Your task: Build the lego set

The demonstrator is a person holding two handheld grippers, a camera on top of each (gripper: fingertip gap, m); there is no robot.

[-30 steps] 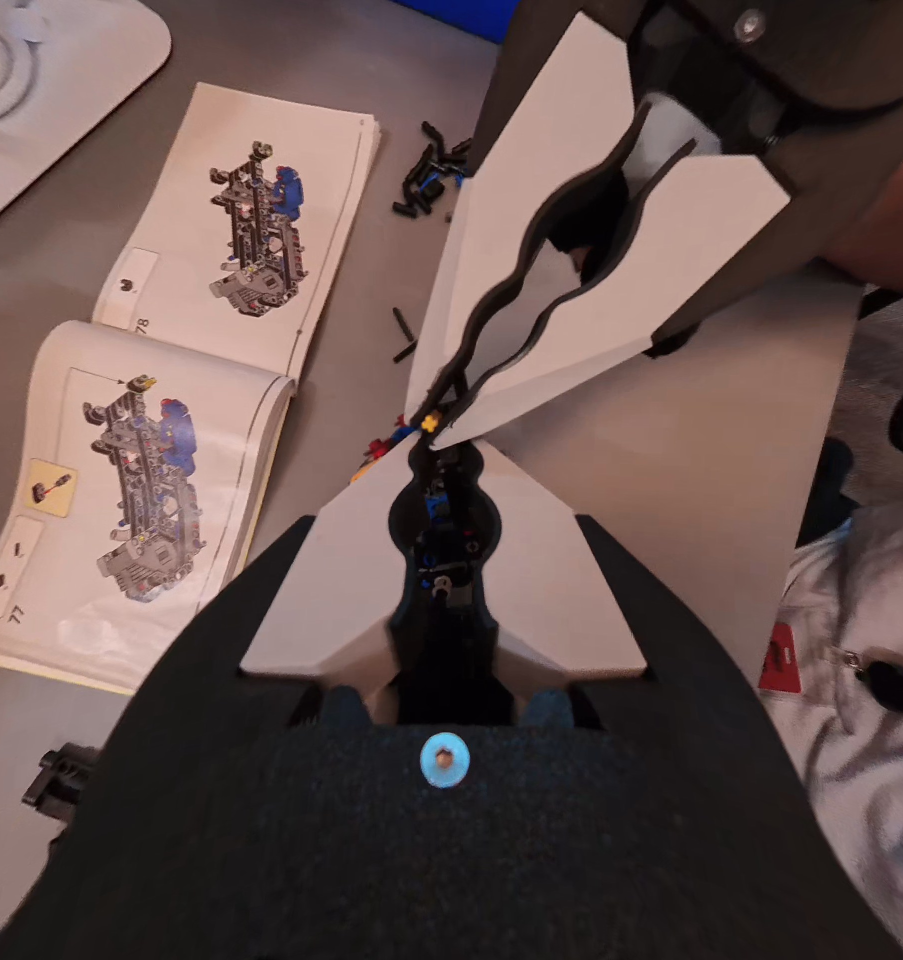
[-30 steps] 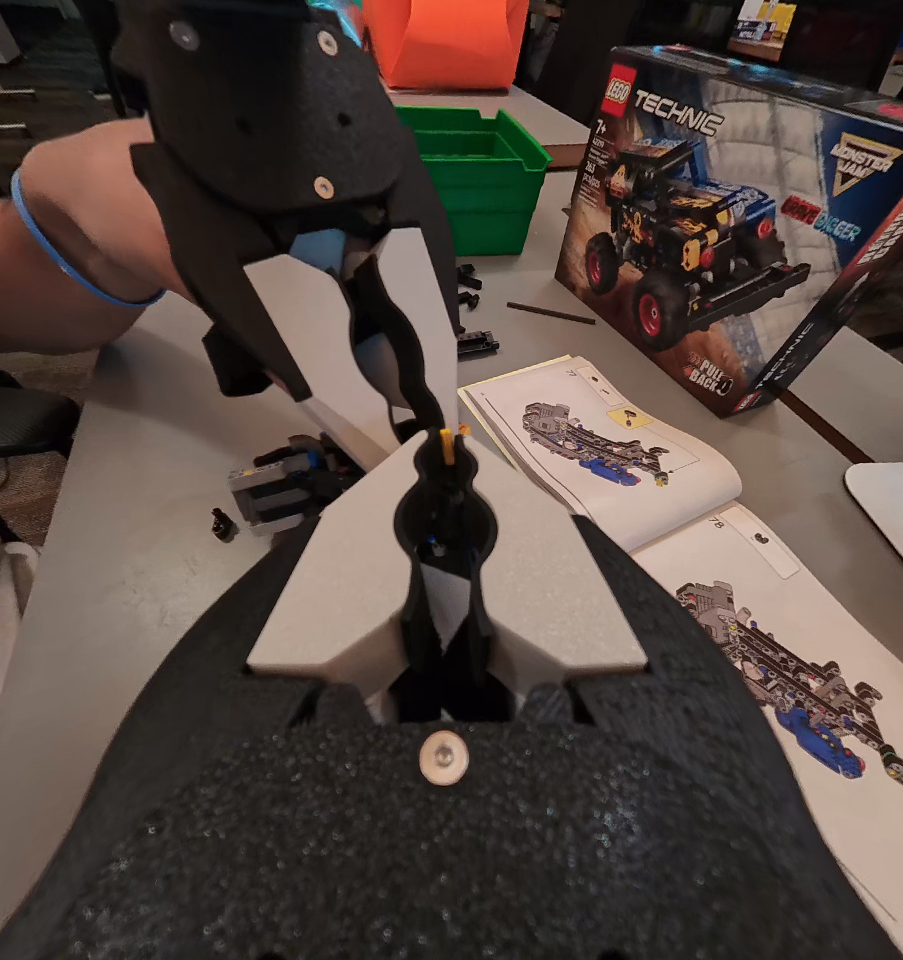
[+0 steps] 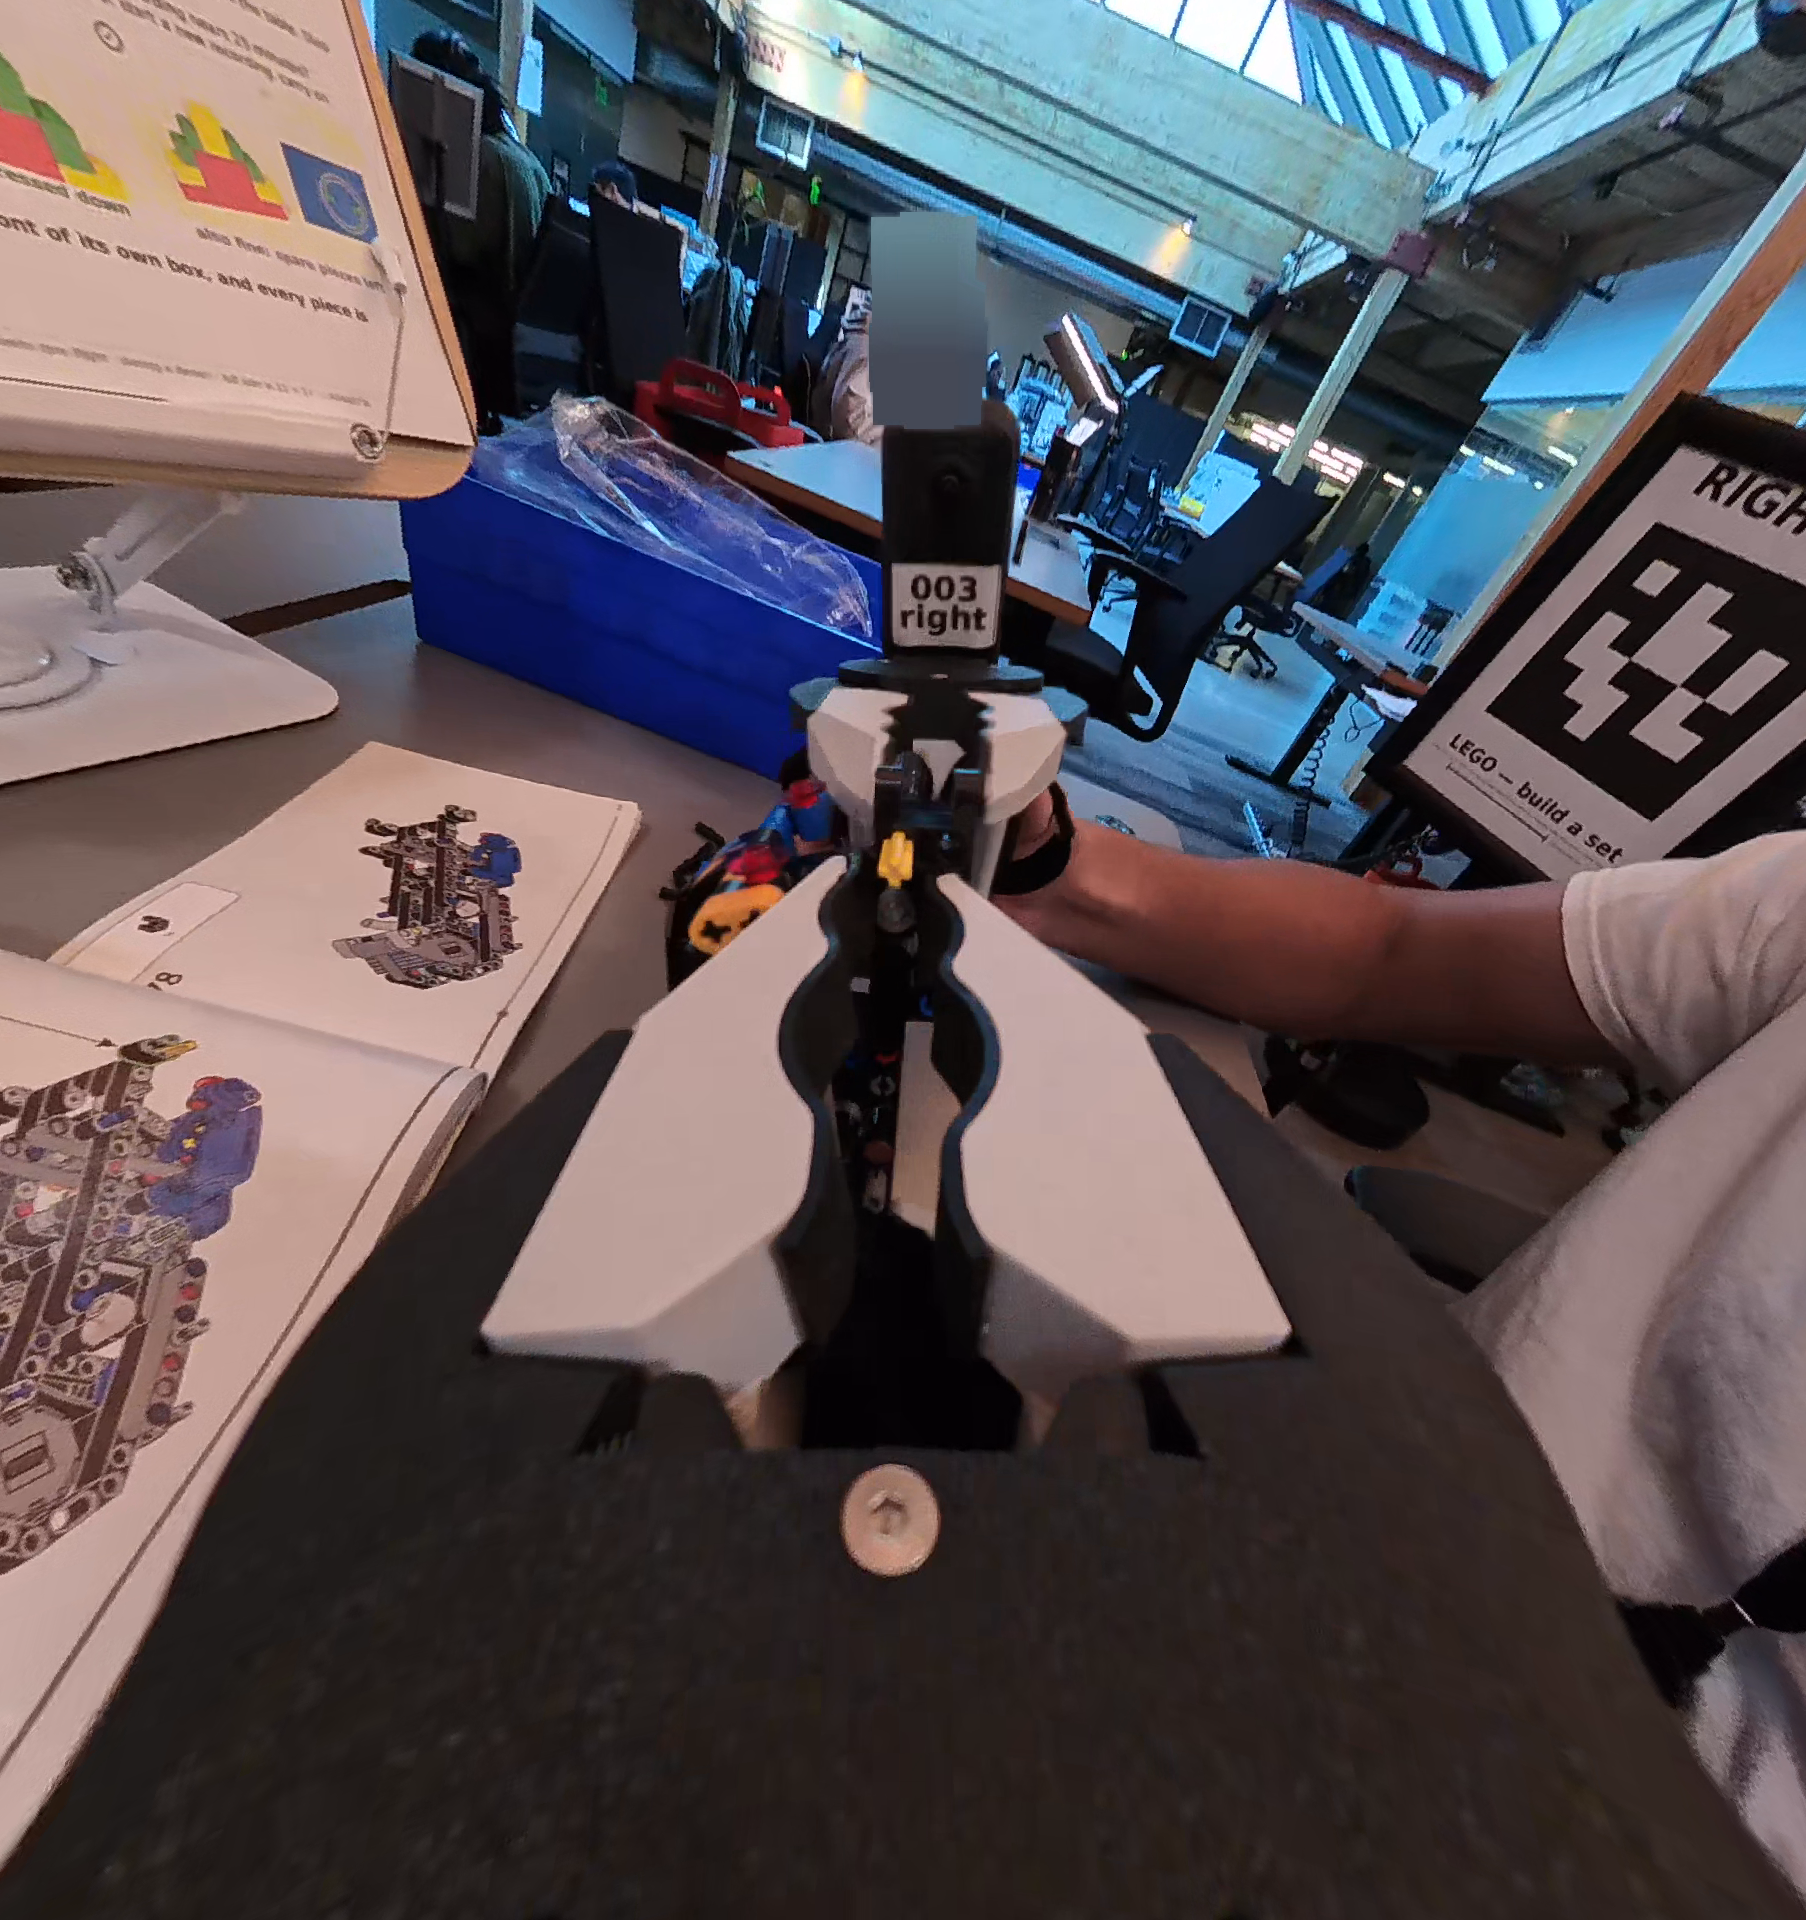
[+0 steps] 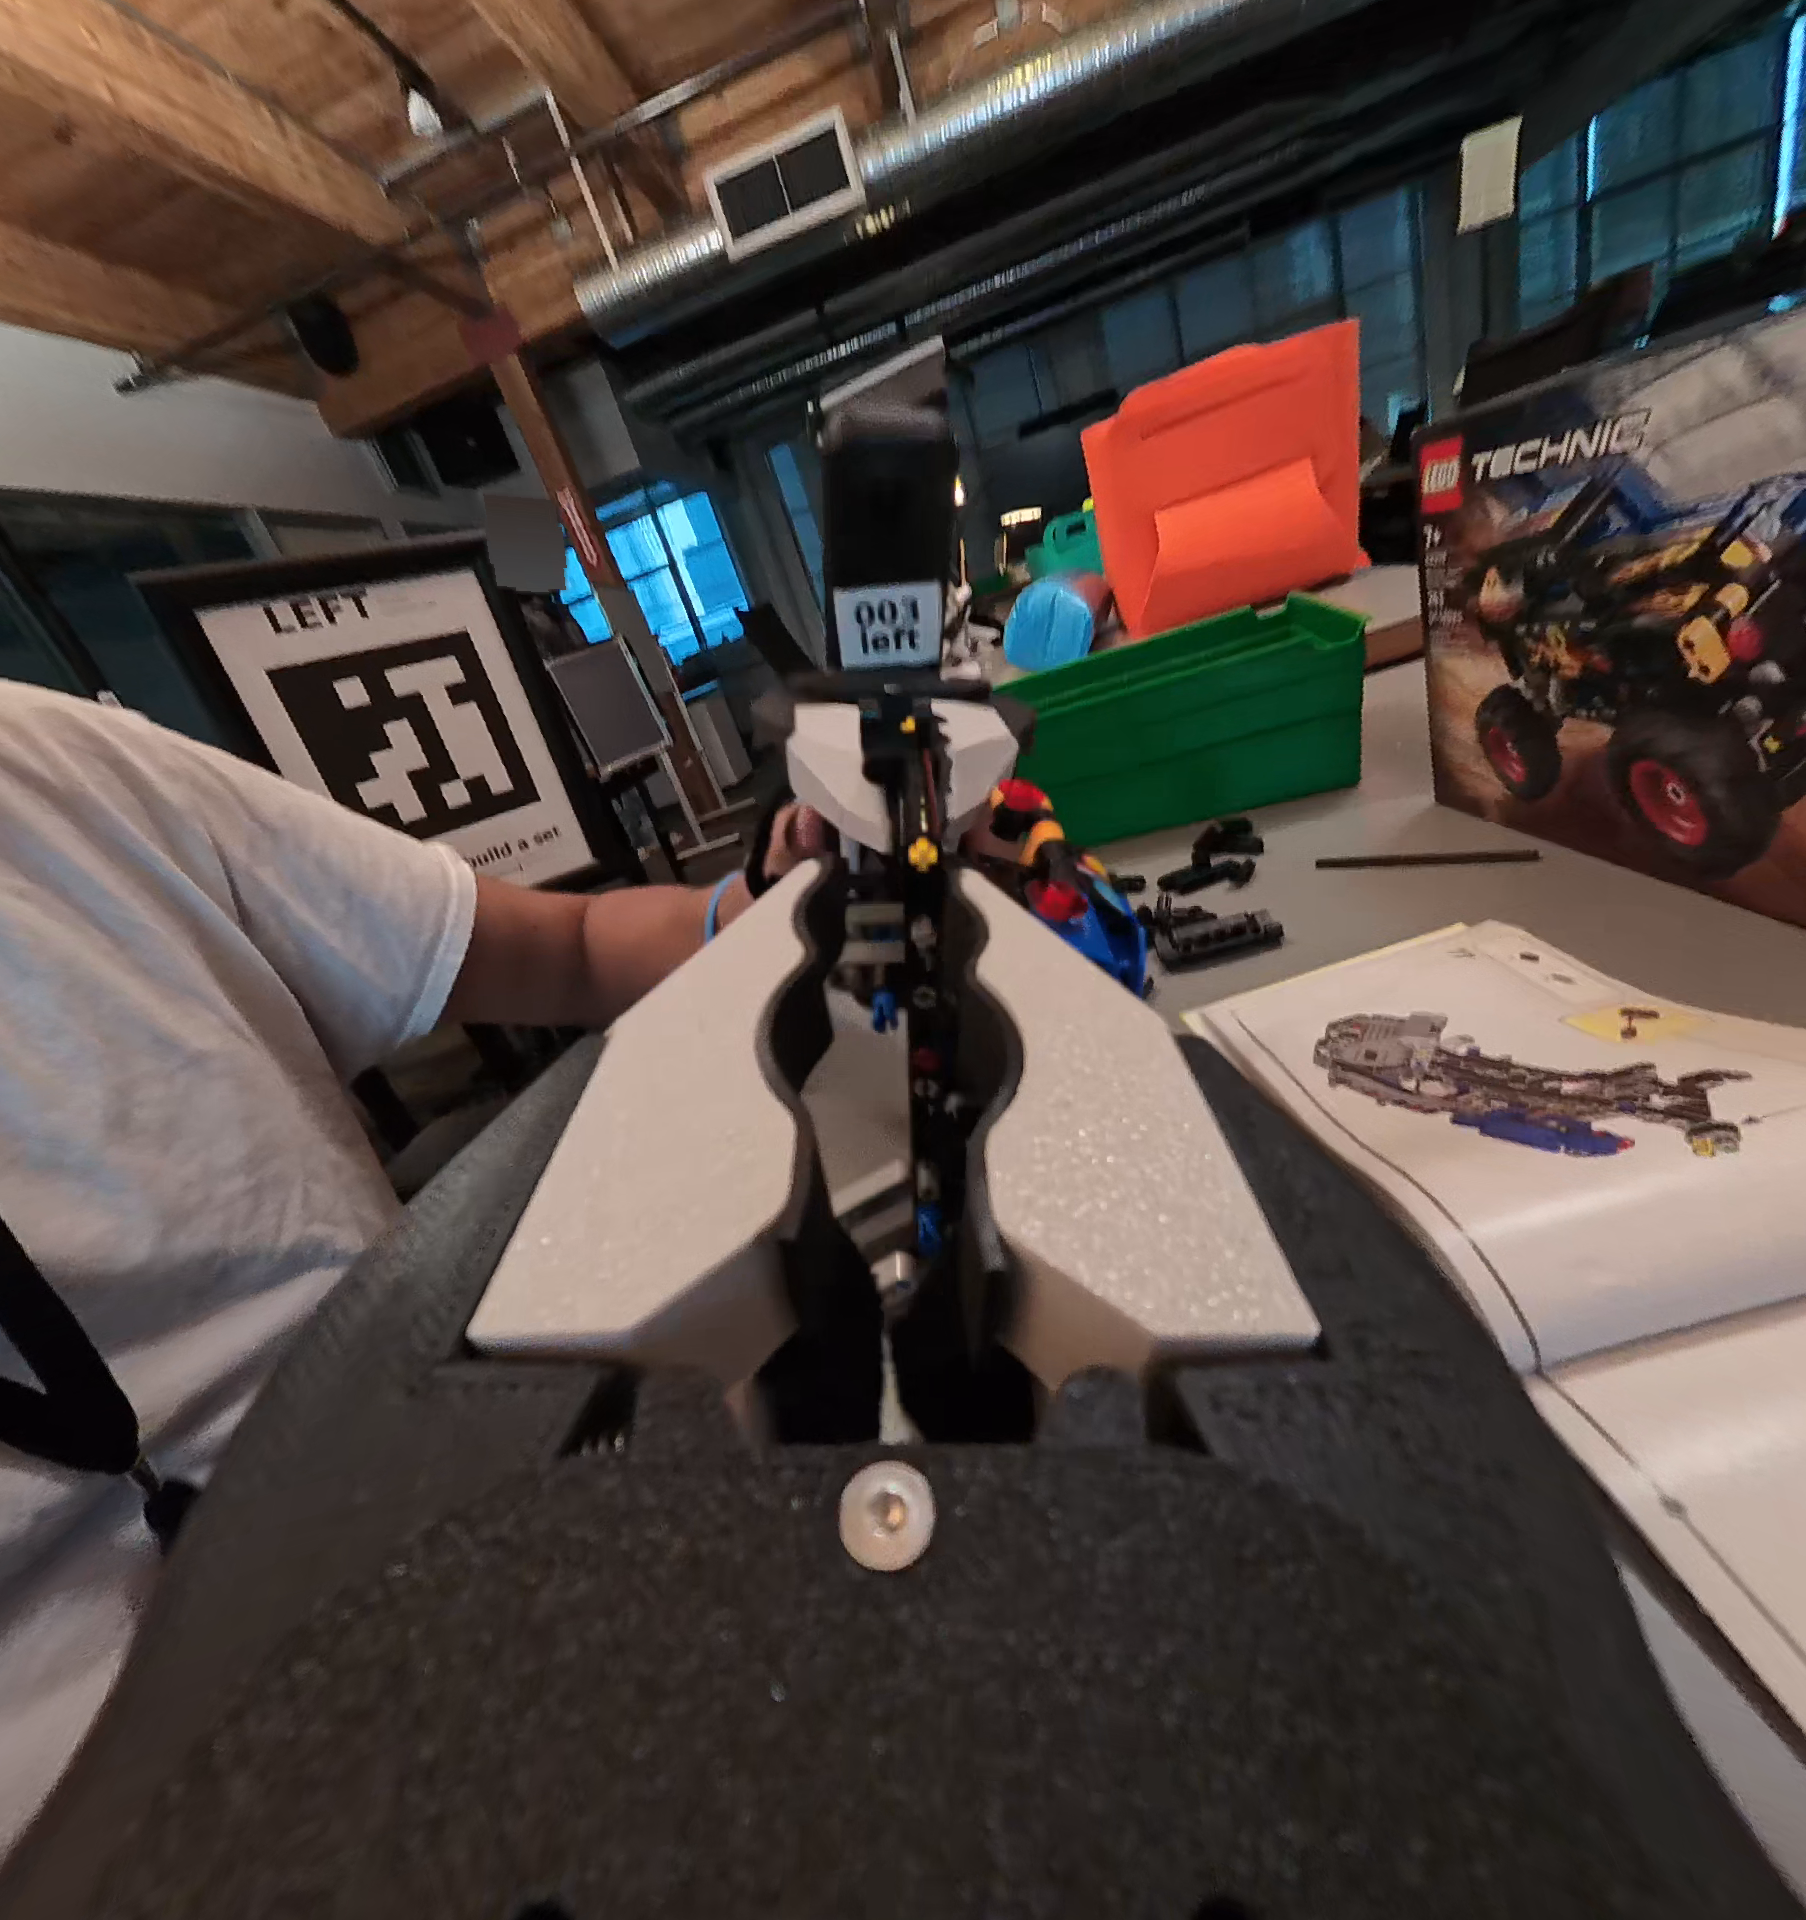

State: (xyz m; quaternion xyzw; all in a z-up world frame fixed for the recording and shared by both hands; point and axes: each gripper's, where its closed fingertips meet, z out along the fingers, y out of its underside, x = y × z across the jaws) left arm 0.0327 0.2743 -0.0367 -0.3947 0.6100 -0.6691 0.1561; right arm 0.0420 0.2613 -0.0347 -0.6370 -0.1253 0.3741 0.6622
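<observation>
A long black lego chassis [image 3: 883,1091] with small blue and red pins runs straight between my two grippers, held up above the grey table. My left gripper [image 3: 894,883] is shut on one end of it. My right gripper [image 4: 888,883] is shut on the other end [image 4: 925,1039]. The grippers face each other nose to nose. A yellow pin [image 3: 894,860] sticks out of the chassis where the fingertips meet, and also shows in the right wrist view [image 4: 921,854]. The right gripper shows opposite in the left wrist view [image 3: 930,790], the left gripper opposite in the right wrist view [image 4: 899,748].
The open instruction booklet [image 3: 255,1039] [image 4: 1501,1091] lies on the table. A pile of coloured loose pieces [image 3: 743,883] [image 4: 1065,883], black parts [image 4: 1211,914] and a black axle [image 4: 1429,858] lie beyond. The set box [image 4: 1647,623], green bin [image 4: 1190,717], blue bin [image 3: 587,613] and a white stand [image 3: 130,675] ring the table. Left and right tips are no more than a few centimetres apart.
Both grippers have tilted up from looking down at the table to level. They now face each other in line, with the chassis lifted between them.
</observation>
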